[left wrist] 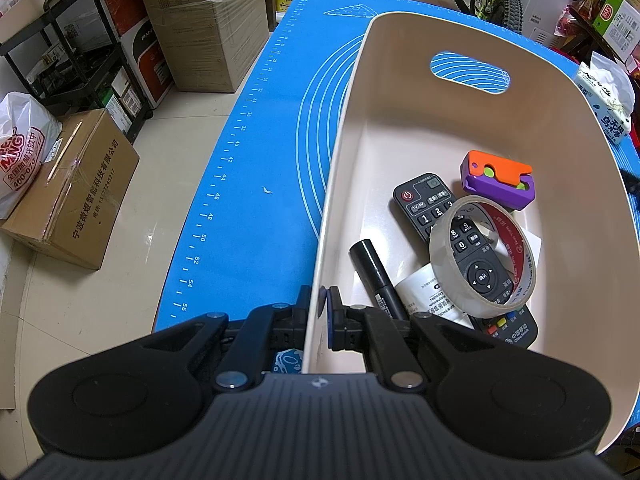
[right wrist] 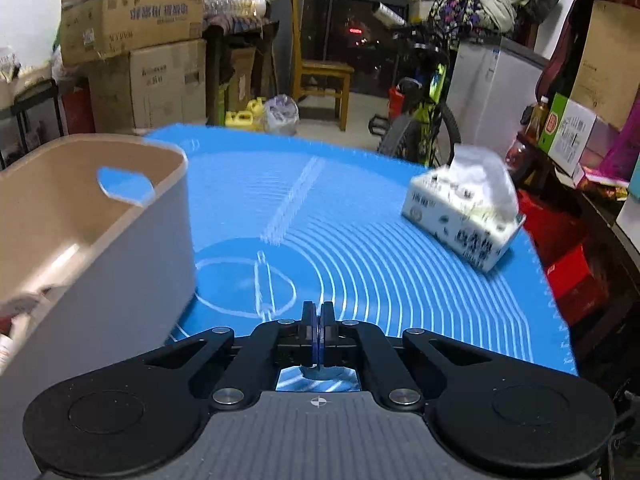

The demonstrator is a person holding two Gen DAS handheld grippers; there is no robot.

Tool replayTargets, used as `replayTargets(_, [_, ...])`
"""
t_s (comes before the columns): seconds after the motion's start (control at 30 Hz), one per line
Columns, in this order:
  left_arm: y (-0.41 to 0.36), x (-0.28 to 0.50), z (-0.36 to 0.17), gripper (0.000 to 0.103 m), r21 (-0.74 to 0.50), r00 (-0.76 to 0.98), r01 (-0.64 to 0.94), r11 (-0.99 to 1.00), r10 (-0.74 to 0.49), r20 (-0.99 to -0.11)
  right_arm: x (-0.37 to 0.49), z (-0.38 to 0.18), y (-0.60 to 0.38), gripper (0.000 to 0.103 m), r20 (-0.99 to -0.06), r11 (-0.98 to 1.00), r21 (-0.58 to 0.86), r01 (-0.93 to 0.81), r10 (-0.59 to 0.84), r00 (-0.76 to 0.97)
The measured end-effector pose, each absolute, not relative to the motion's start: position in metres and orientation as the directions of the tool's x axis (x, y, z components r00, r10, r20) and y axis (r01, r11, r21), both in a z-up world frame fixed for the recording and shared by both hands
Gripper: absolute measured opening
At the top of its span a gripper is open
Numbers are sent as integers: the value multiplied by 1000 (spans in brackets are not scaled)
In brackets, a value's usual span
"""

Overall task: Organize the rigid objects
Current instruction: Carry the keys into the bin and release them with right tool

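Note:
A beige plastic bin (left wrist: 568,92) stands on the blue mat (left wrist: 260,140). Inside lie a black remote (left wrist: 430,204), a roll of clear tape (left wrist: 482,256) resting on it, a black marker (left wrist: 376,276), a white label card (left wrist: 424,292) and an orange and purple block (left wrist: 498,178). My left gripper (left wrist: 318,300) is shut on the bin's near left wall, one finger outside and one inside. In the right wrist view my right gripper (right wrist: 318,316) is shut with nothing between its pads, above the mat (right wrist: 360,240) to the right of the bin (right wrist: 132,240).
A tissue box (right wrist: 460,216) sits on the mat's right side, also at the far right (left wrist: 604,100) of the left wrist view. Cardboard boxes (left wrist: 76,192) and a black shelf (left wrist: 80,40) stand on the floor to the left. A bicycle (right wrist: 424,120) and a chair (right wrist: 320,80) stand beyond the table.

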State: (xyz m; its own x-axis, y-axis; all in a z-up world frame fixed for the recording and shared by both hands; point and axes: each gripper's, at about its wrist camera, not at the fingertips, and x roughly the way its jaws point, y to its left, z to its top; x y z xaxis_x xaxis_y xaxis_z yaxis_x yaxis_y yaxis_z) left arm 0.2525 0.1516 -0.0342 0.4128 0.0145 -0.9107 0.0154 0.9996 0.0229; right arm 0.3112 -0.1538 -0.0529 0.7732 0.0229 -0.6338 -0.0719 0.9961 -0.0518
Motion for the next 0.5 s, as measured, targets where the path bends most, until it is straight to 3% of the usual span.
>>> replayTargets(0.5, [152,252,-34,8,23,413,16,1000,15,-911,285,54,-98,13,-456,962,-17,-271,234,859])
